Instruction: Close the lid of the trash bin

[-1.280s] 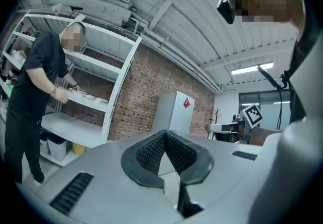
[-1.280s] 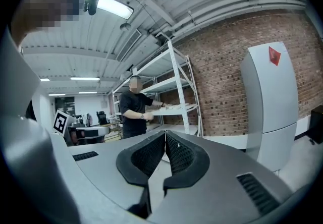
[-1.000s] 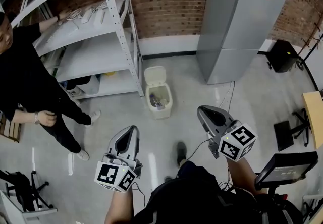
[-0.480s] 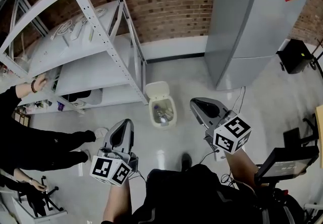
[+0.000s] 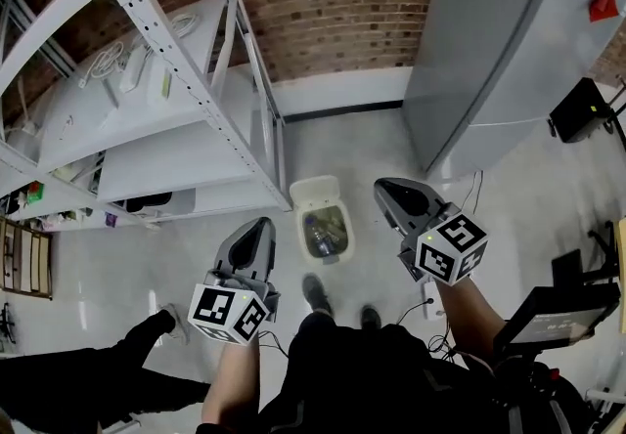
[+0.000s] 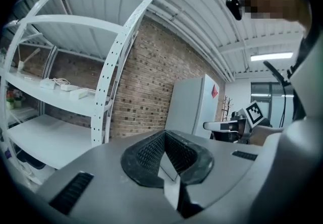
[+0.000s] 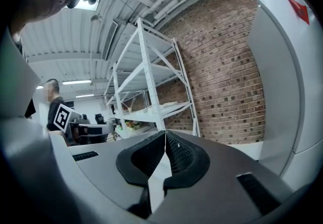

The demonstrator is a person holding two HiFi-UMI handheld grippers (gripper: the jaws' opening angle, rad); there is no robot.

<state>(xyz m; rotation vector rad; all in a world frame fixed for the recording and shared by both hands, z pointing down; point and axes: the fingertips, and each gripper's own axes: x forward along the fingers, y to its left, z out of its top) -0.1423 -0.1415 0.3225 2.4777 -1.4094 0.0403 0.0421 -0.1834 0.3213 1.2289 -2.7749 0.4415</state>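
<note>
My left gripper point(image 5: 254, 237) and right gripper point(image 5: 391, 195) are both pressed together, pinching nothing. They're held up either side of the bin point(image 5: 301, 233) on the floor between them. Its lid point(image 5: 316, 194) stands open, with trash inside — the shelf point(image 5: 147, 80) is just beside it.

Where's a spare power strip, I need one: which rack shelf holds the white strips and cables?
The upper shelf, carrying white power strips and coiled cables; the shelf below shows none.
</note>
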